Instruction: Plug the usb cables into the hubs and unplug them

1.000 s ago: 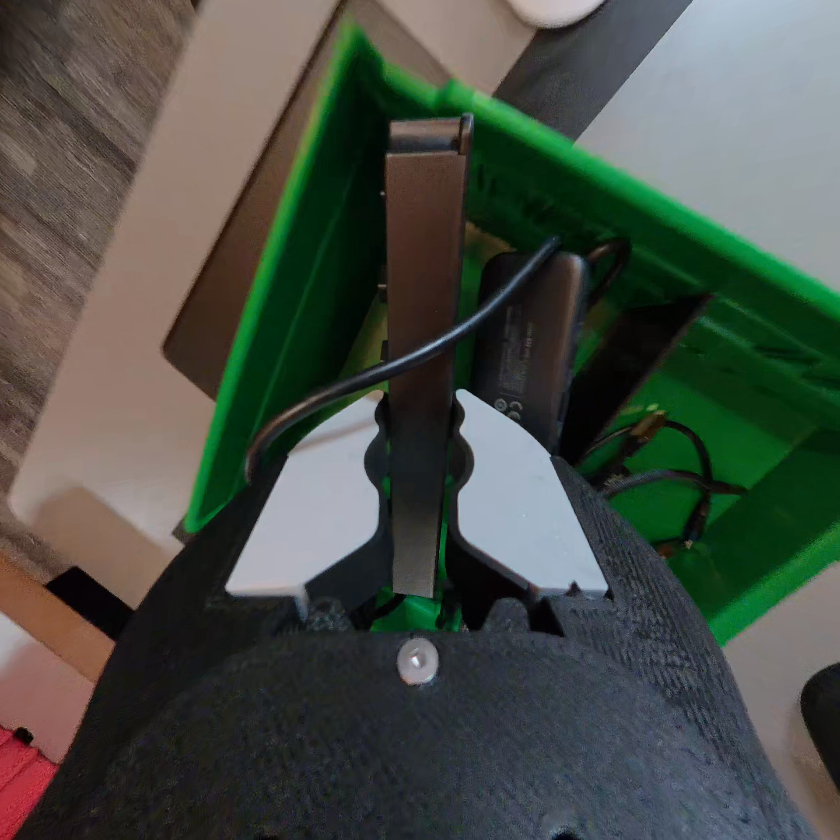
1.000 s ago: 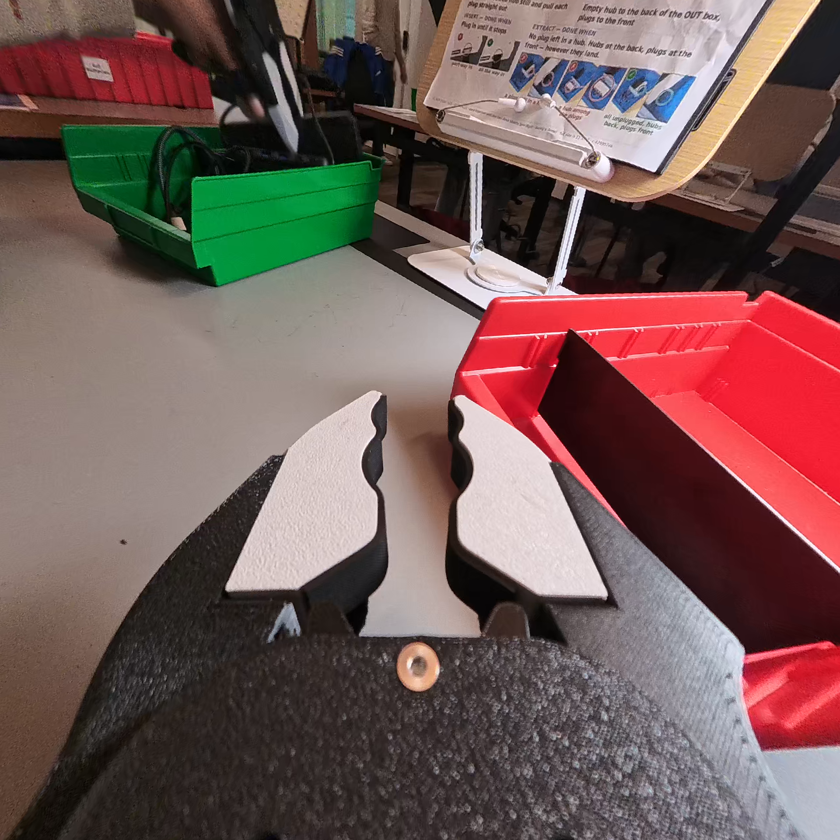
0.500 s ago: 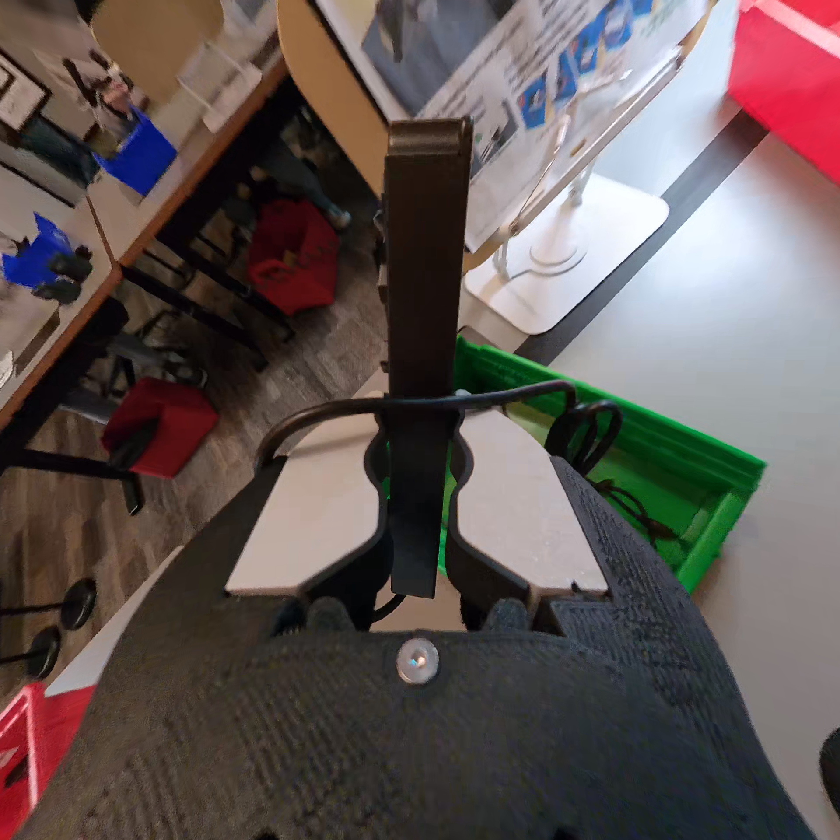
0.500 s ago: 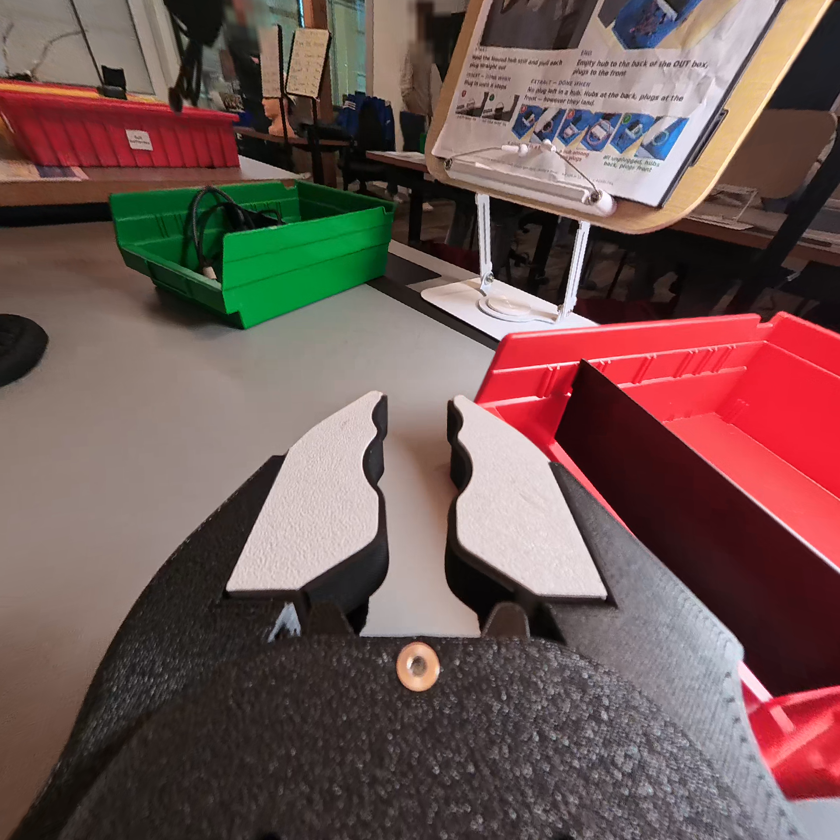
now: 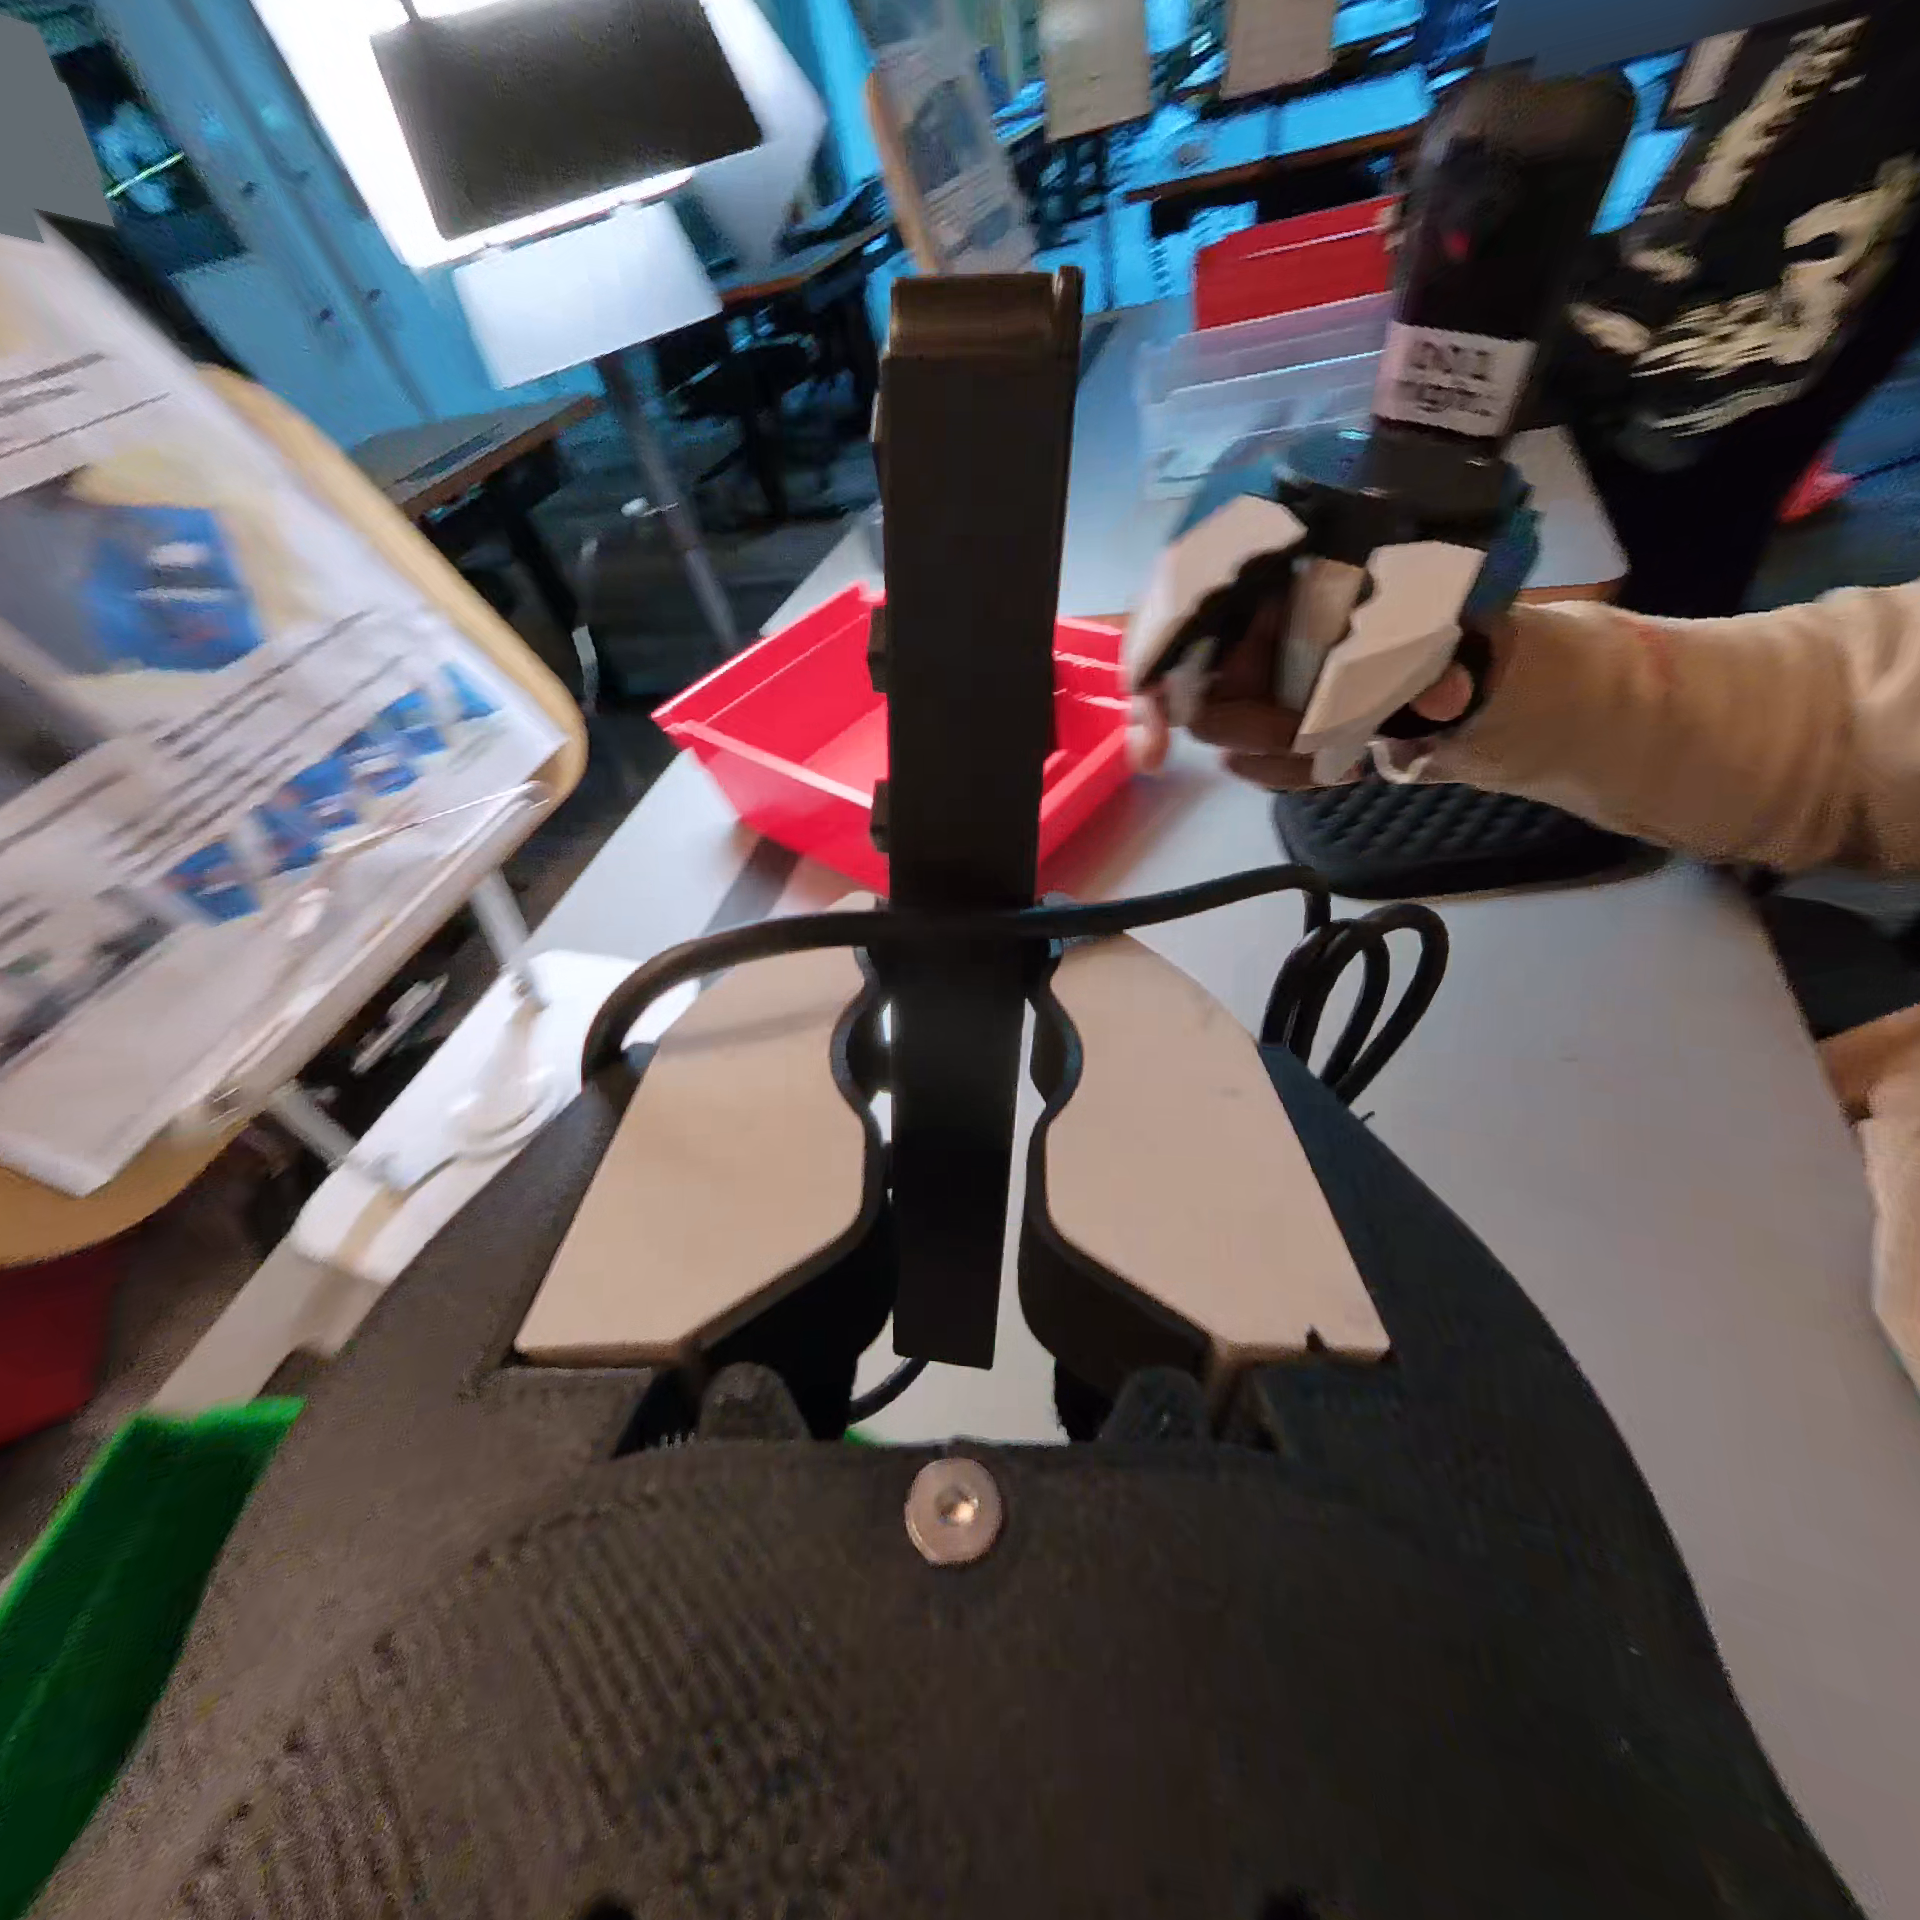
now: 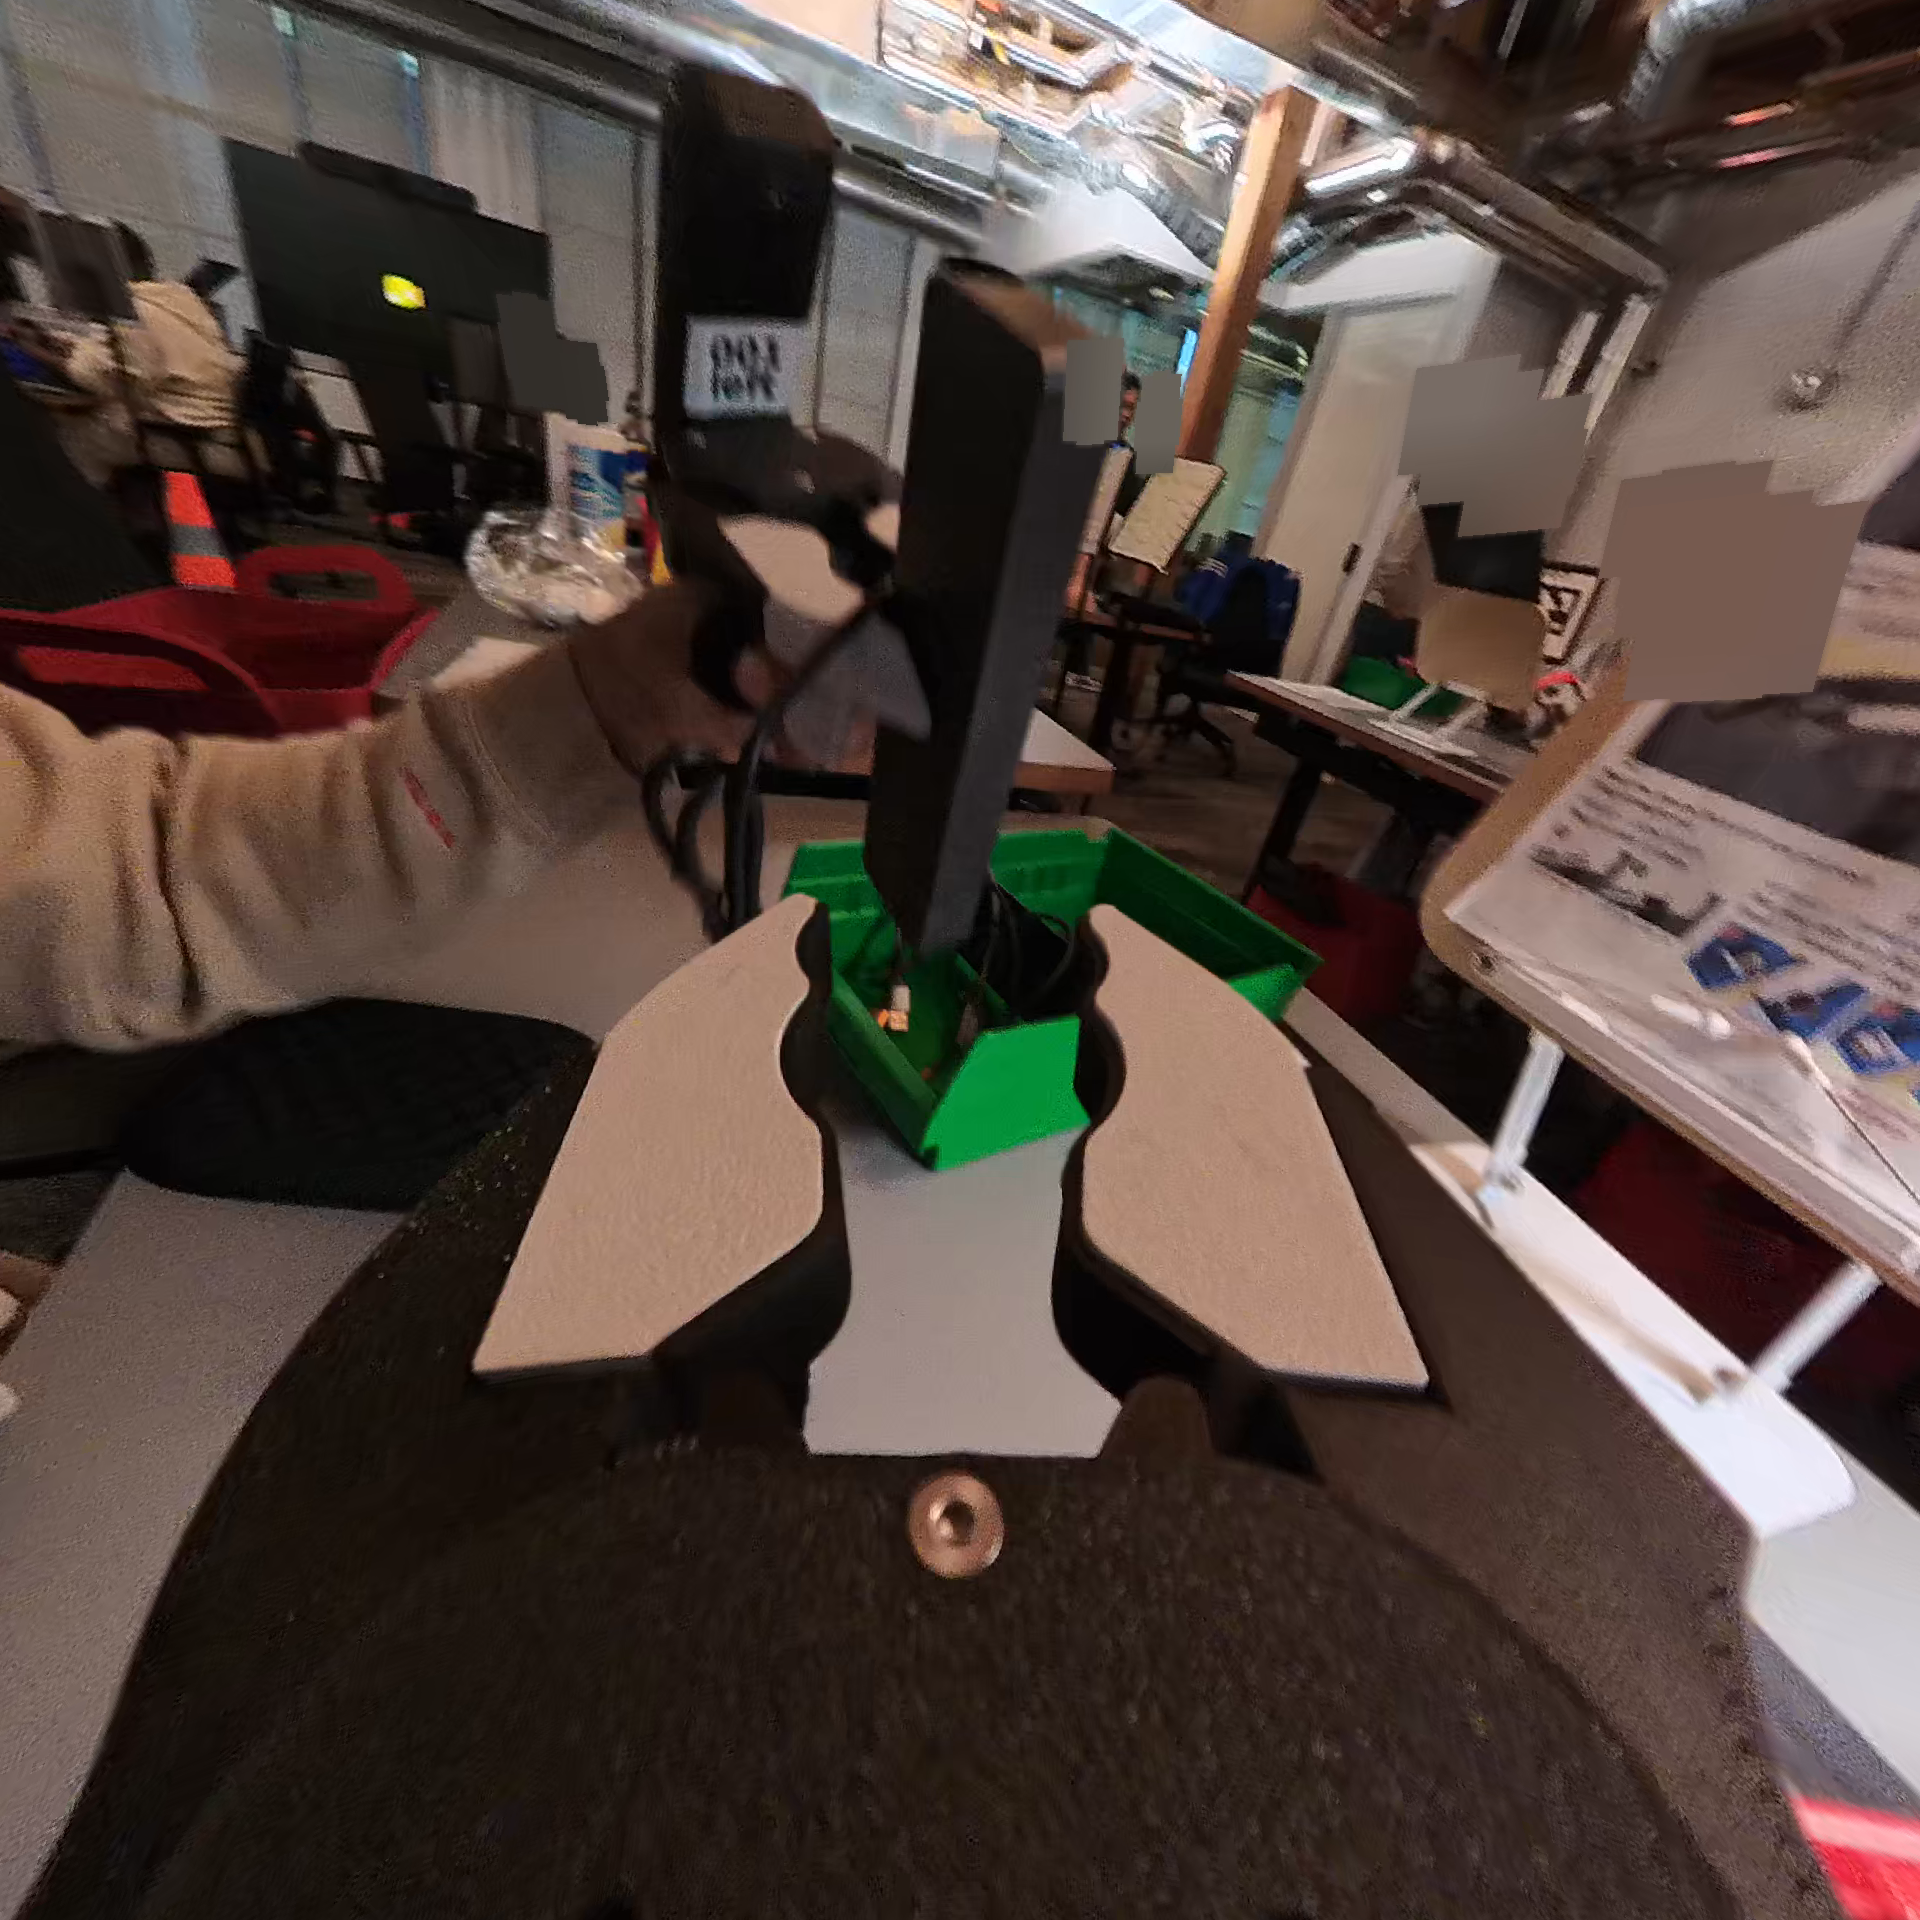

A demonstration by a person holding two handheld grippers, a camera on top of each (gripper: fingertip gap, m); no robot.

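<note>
My left gripper (image 5: 961, 935) is shut on a long dark USB hub (image 5: 971, 582) that stands upright between its fingers, above the table. The hub's black cable (image 5: 1164, 902) crosses in front of it and hangs in a coil (image 5: 1351, 997) to the right. My right gripper (image 6: 951, 935) is open and empty, and points at the hub (image 6: 966, 623) and the left gripper (image 6: 821, 623), which are held up in front of it. In the left wrist view the right gripper (image 5: 1309, 623) shows at upper right in a hand with a beige sleeve.
A green bin (image 6: 997, 1101) holding cables sits on the grey table behind the hub; its corner shows in the left wrist view (image 5: 94, 1579). A red bin (image 5: 800, 748) stands further along the table. There is an instruction board on a white stand (image 5: 260, 675) at the table edge and a black round pad (image 5: 1455, 831).
My left gripper has lifted the hub out of the green bin and swung it over the table. My right gripper has turned from the red bin towards the hub and opened wider.
</note>
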